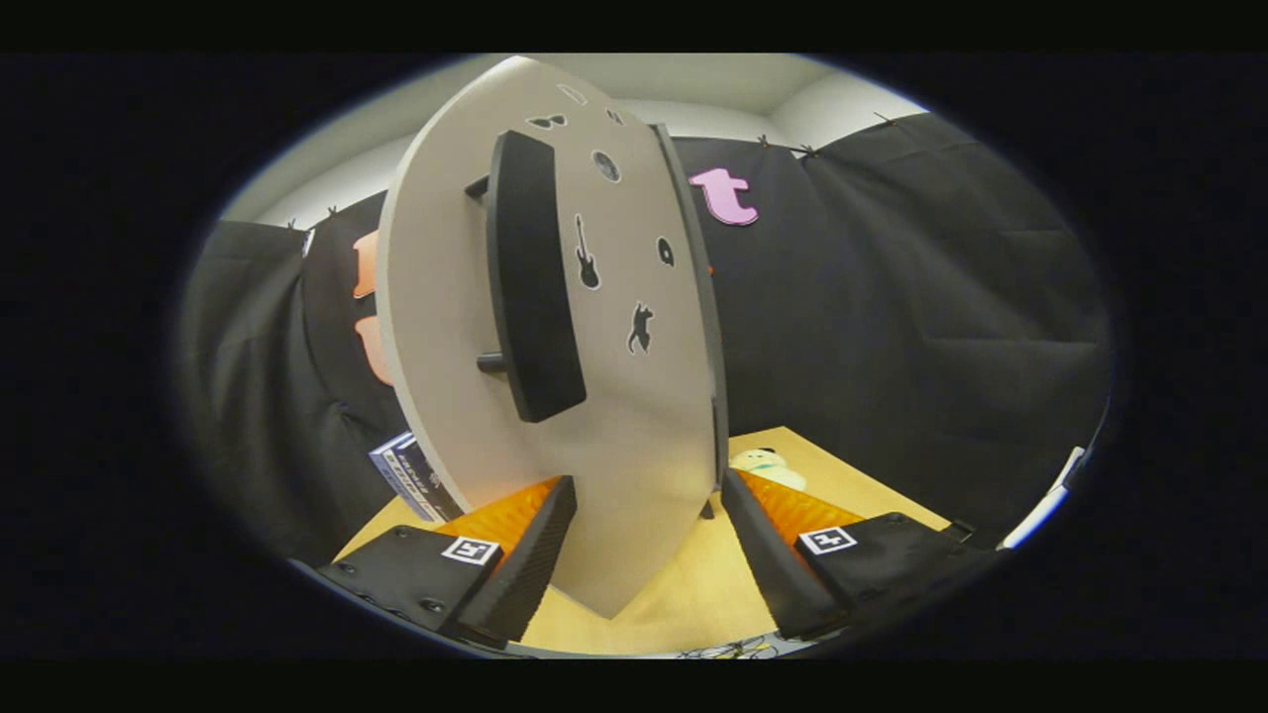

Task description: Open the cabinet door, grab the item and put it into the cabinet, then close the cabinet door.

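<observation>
Cabinet door (555,327) edge-on between the fingers of the wide-open gripper (649,540), handle (530,277) just beyond.

The cabinet door (466,327) with its dark handle (530,277) stands edge-near between the gripper (649,530)'s spread jaws, blocking the way straight ahead. Bare desk (852,475) lies open to the right, past a small plush toy (765,465); a box (408,473) crowds the left.
</observation>
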Tool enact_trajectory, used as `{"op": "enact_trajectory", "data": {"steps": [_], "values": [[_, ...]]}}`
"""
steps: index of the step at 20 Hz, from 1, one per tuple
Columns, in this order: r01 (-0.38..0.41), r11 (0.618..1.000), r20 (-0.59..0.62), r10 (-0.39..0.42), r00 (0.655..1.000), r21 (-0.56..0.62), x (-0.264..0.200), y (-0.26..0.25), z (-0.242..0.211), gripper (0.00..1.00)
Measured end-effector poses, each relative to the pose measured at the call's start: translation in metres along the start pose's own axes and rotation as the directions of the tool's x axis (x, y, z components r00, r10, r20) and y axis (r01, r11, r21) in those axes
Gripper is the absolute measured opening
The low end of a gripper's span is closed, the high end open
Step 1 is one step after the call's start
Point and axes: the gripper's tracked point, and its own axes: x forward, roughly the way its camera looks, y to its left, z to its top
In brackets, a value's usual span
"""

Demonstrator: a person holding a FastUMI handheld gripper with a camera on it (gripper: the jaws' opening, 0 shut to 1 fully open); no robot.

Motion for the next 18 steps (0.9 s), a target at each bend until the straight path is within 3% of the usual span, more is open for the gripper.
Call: {"op": "enact_trajectory", "data": {"steps": [6,9,18], "values": [[-0.032,0.999,-0.032,0.033,0.999,0.021,0.063,0.043,-0.013,0.96],[-0.032,0.999,-0.048,0.033,0.998,0.011,0.089,0.041,-0.014,0.96],[0.023,1.0,-0.037,-0.022,0.999,0.019,0.097,0.042,-0.011,0.95]]}}
